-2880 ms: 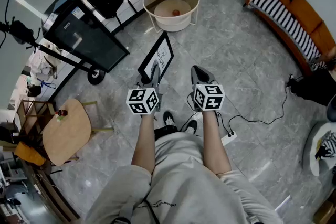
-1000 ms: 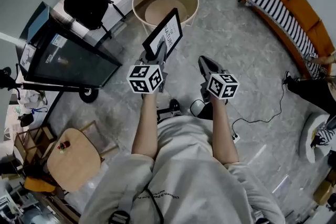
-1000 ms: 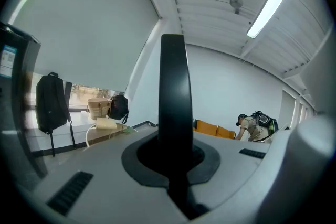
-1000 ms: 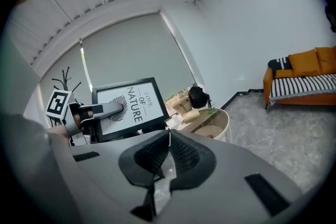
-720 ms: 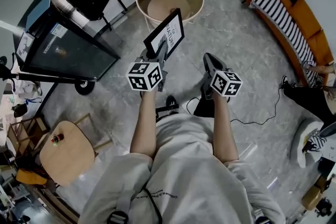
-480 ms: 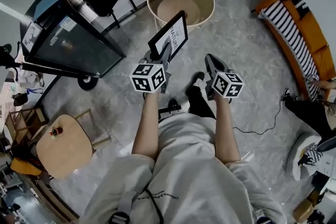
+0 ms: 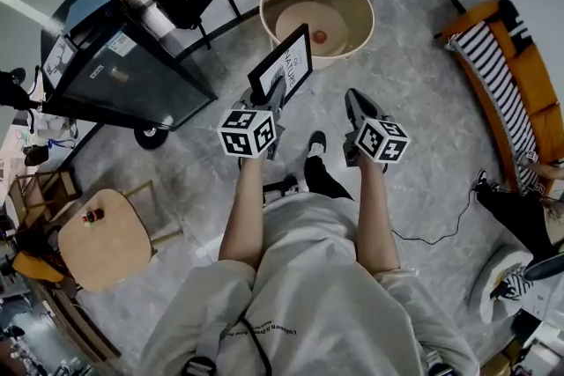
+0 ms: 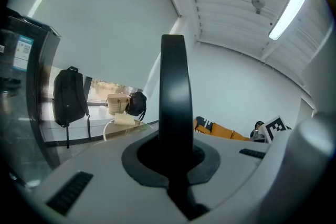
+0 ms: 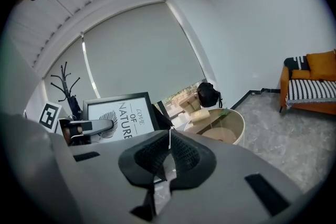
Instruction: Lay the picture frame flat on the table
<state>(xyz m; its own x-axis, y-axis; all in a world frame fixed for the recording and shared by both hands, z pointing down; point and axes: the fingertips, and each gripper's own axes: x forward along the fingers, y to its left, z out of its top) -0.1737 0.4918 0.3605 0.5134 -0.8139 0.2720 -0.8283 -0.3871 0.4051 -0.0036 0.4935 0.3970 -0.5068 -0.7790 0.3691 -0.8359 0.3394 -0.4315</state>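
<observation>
Overhead, left gripper (image 7: 273,94) pinches the picture frame (image 7: 284,66) by its lower edge — frame upright, near the round table (image 7: 363,22). Left gripper view: frame edge-on between clamped jaws. Right gripper view: right gripper (image 9: 169,136) pressed together, empty — frame off left.

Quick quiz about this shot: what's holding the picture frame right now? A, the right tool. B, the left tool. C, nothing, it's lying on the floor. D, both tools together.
B: the picture frame stands up out of the left tool, its black edge clamped between that tool's jaws in the left gripper view, while the right tool is shut on nothing, off to the side.
</observation>
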